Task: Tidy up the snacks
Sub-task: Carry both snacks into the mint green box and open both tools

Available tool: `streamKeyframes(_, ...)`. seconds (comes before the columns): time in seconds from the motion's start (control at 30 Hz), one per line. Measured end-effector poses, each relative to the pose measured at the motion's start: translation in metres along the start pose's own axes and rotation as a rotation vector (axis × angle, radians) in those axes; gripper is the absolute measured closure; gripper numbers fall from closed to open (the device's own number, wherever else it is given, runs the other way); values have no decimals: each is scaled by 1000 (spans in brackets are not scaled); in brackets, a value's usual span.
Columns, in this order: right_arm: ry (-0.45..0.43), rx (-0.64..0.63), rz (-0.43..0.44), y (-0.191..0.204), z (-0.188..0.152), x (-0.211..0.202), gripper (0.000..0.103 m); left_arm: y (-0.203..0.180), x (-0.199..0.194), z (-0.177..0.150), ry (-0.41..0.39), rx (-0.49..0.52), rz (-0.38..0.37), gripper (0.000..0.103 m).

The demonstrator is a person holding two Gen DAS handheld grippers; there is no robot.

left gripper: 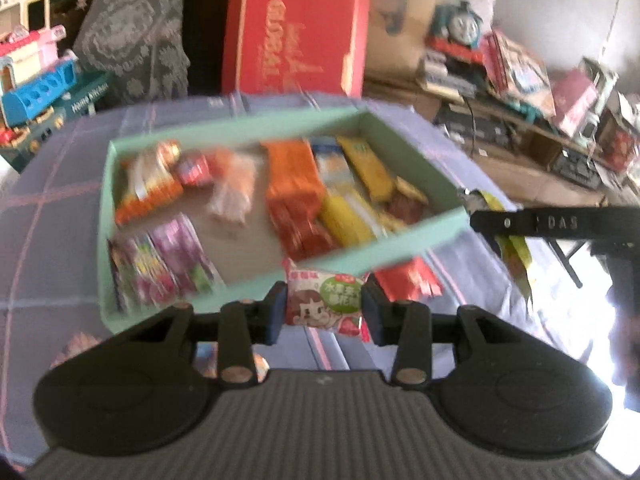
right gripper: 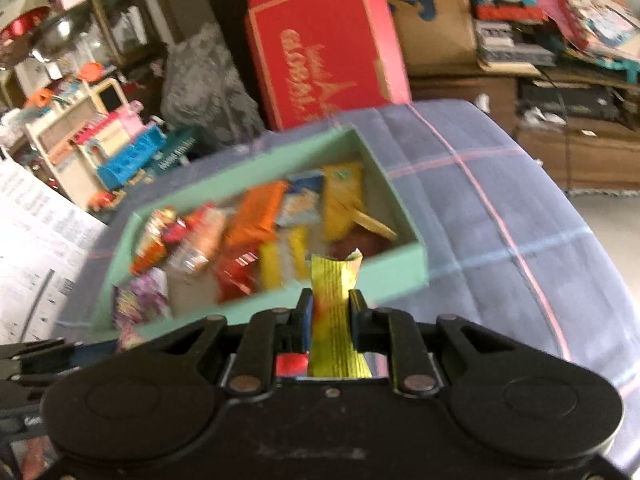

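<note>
A mint green tray [left gripper: 160,142] [right gripper: 404,268] holding several snack packets sits on a blue checked cloth. My left gripper [left gripper: 325,307] is shut on a white and pink candy packet with a cartoon face [left gripper: 325,300], just in front of the tray's near wall. My right gripper [right gripper: 330,316] is shut on a yellow-green snack packet [right gripper: 335,320], held upright at the tray's near edge. In the left wrist view the right gripper [left gripper: 552,224] reaches in from the right with that packet [left gripper: 516,252].
A red packet [left gripper: 408,280] lies on the cloth [right gripper: 500,220] outside the tray's near right corner. A large red box [left gripper: 296,32] stands behind the tray. Toys [left gripper: 36,80] and cluttered shelves [left gripper: 520,80] surround the table. Printed paper [right gripper: 36,248] lies at the left.
</note>
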State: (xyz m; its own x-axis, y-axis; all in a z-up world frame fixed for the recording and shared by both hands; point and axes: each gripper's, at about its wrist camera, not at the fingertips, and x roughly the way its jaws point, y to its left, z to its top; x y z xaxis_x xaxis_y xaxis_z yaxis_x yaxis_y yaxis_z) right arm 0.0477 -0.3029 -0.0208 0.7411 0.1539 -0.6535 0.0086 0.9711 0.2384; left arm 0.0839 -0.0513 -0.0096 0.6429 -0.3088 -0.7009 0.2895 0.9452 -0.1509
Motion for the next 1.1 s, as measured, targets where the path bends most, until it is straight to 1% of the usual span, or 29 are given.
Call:
streamKeyframes(0.1,-24,-30,25,15,17,2,85,9,-1,20,-38,1,25,63)
streamKeyframes(0.27,-36,-67,31,25,48,19,85,30,10,51,-51,-52,43,63)
streamKeyframes(0.47,-11,-93,30,26,73,50,85,43,39,71,-23,-83,59,63)
streamKeyframes(0.7,27,-95,38,27,81,87,85,46,73,74,30,-82,74,61)
streamKeyframes(0.73,31,-95,40,27,80,89,82,46,76,74,38,-81,76,58)
streamKeyframes(0.77,36,-98,46,27,80,93,81,46,79,74,43,-79,85,47)
streamKeyframes(0.8,39,-98,46,28,80,95,69,45,82,73,49,-76,97,37)
streamKeyframes(0.83,39,-95,46,28,80,97,49,45,84,72,50,-76,111,15)
streamKeyframes(0.87,36,-90,47,28,79,97,38,44,84,71,46,-74,124,0)
streamKeyframes(0.9,24,-89,47,29,78,95,18,43,83,69,37,-69,137,0)
streamKeyframes(0.93,9,-89,41,29,78,93,8,42,83,68,37,-61,140,0)
streamKeyframes(1.0,-15,-102,31,30,75,85,6,40,84,65,54,-54,133,0)
streamKeyframes(1.07,-11,-117,27,31,72,82,4,38,83,62,62,-54,128,0)
streamKeyframes(1.1,-11,-119,26,30,71,80,0,37,82,61,62,-54,126,0)
